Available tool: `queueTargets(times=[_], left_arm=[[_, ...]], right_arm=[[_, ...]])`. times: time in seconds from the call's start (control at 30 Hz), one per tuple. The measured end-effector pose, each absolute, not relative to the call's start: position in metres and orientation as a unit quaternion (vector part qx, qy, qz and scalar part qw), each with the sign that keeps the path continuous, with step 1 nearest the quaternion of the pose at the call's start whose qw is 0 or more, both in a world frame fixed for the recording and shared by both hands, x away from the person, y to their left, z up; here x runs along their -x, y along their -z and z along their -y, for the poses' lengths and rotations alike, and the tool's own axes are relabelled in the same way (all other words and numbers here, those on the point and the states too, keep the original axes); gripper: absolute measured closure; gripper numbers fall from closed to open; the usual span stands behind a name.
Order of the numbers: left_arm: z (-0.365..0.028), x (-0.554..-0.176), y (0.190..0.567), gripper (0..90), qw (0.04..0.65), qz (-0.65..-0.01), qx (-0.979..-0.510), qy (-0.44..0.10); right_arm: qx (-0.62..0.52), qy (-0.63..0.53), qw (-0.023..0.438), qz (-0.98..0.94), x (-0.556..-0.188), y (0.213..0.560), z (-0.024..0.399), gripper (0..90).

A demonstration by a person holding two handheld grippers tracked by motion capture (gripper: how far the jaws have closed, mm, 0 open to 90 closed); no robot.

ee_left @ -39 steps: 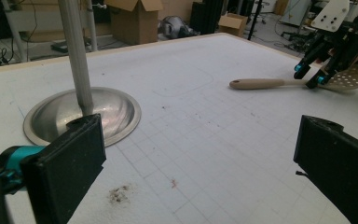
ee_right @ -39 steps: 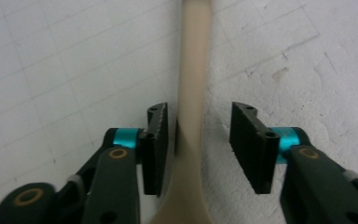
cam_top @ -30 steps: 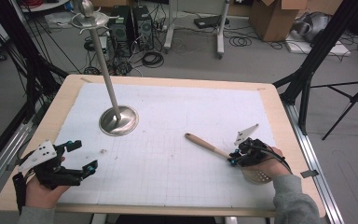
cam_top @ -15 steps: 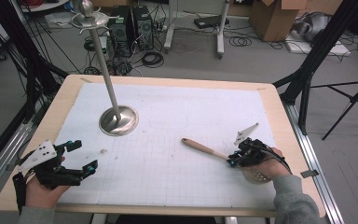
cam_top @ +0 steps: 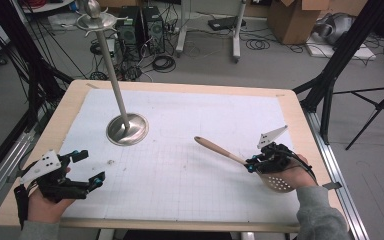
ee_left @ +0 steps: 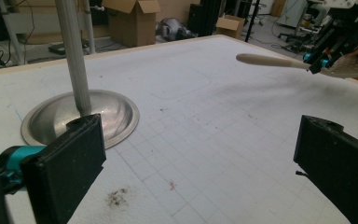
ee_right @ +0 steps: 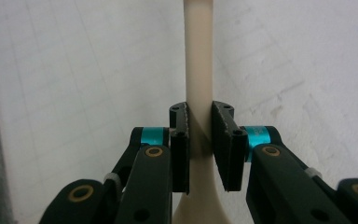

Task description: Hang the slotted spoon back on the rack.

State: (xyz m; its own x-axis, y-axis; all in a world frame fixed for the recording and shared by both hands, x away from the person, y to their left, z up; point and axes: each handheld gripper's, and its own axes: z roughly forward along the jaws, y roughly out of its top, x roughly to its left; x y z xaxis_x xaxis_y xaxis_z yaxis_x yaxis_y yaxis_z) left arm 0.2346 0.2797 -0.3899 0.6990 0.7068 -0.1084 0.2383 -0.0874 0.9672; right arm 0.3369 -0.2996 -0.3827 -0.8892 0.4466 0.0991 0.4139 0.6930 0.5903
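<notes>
High view shows our right tool (cam_top: 252, 164) clamped on the handle of a slotted spoon (cam_top: 230, 155), near the right edge of the tabletop (cam_top: 180, 87). The pale handle points up and to the left across the white grid mat (cam_top: 190, 130), its free end lifted off the mat, while the perforated bowl sits just under our right hand (cam_top: 290, 172).

From the right gripper view, our two black jaws press on either side of the cream handle (ee_right: 199, 70), just above where it widens toward the bowl. The handle runs straight away from us over the mat.

Our left tool (cam_top: 82, 170) rests at the near left corner of the tabletop, jaws spread wide with nothing between them. In the left gripper view both black pads (ee_left: 70, 168) stand far apart over bare mat. Ahead of them we see the round steel base of a tall metal stand (ee_left: 81, 116), its pole rising out of frame, and farther right the spoon held in the air by the other tool (ee_left: 326, 56).

The stand (cam_top: 126, 129) sits left of centre, well apart from the spoon.
</notes>
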Motion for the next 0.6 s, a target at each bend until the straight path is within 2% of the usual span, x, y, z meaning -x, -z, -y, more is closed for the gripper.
queueTargets(times=[0.6], left_arm=[[-0.277, -0.232, 0.388, 2.5, 0.588, -0.329, -0.711, -0.202]], right_arm=[[-0.212, -0.39, 0.058, -0.894, -0.332, 0.329, 0.278, 78.4]])
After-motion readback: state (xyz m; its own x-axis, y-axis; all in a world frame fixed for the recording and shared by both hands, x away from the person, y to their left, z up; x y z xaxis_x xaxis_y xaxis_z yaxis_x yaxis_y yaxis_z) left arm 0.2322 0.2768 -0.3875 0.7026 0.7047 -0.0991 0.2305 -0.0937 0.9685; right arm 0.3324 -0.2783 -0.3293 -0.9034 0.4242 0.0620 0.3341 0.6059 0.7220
